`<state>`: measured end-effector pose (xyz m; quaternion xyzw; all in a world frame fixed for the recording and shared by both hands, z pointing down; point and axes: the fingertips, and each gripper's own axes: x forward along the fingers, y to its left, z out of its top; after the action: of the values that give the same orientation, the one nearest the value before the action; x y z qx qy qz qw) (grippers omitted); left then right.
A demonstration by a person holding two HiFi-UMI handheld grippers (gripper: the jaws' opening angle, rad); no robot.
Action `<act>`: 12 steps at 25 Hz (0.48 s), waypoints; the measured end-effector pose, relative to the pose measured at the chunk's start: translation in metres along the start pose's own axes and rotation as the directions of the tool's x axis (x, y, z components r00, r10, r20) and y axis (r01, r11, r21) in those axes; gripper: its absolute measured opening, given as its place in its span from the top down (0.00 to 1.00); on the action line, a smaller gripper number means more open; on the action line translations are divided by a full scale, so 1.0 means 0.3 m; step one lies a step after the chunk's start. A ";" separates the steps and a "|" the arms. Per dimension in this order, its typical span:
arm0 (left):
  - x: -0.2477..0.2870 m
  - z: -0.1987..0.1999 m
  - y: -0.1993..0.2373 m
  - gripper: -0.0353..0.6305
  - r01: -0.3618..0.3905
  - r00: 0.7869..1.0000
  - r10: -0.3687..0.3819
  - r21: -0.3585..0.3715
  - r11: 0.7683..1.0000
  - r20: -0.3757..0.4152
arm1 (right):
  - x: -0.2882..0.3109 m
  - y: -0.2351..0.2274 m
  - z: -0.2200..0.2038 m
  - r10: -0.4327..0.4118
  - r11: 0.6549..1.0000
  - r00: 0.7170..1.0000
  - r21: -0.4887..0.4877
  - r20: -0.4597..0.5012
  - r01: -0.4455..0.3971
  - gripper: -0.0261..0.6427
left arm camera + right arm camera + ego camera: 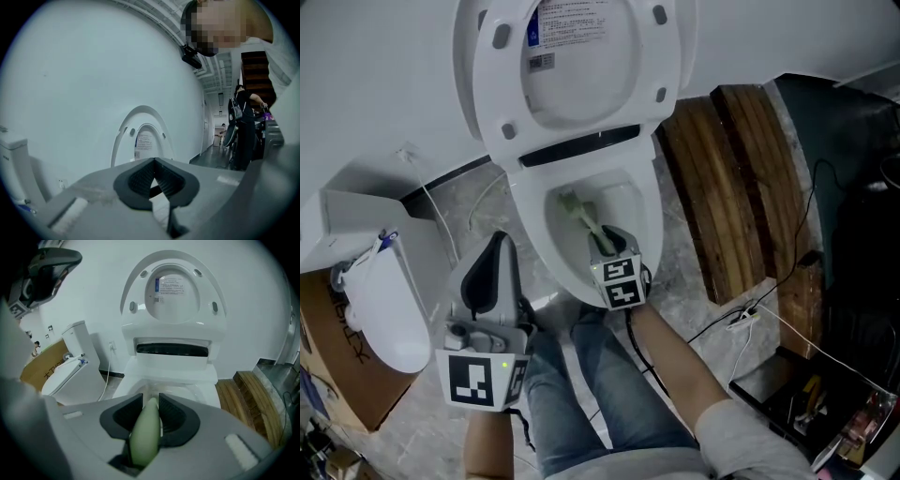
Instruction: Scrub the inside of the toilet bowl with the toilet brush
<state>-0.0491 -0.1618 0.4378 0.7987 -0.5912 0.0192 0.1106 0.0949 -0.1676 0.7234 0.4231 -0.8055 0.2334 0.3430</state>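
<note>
Right gripper fingers clamped on the pale green handle of the toilet brush. Handle's long axis runs straight out along the jaws. In the head view, the brush slants up-left from the gripper, head down inside the toilet bowl. Lid raised. Left gripper fingertips together, nothing between; held left of the bowl, above the floor.

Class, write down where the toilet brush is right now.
In the head view, the toilet brush sits at centre, its head inside the toilet bowl below the raised seat, its handle clamped in the right tongs.
</note>
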 end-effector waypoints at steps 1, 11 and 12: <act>-0.001 -0.008 0.000 0.94 -0.002 1.000 0.002 -0.002 1.000 -0.008 | 0.006 -0.006 -0.001 -0.006 1.000 1.000 0.001 -0.001 0.006 0.81; -0.003 -0.038 -0.016 0.94 0.006 0.999 -0.006 -0.005 1.000 -0.037 | 0.005 -0.108 0.000 -0.123 0.990 0.992 0.071 -0.003 0.122 0.81; -0.002 -0.033 -0.020 0.94 0.011 0.999 -0.011 -0.006 1.000 -0.032 | -0.001 -0.124 -0.001 -0.140 0.987 0.990 0.086 -0.003 0.139 0.81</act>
<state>-0.0426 -0.1577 0.4466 0.8012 -0.5849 0.0299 0.1225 0.1264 -0.1870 0.7266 0.4931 -0.7636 0.2426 0.3389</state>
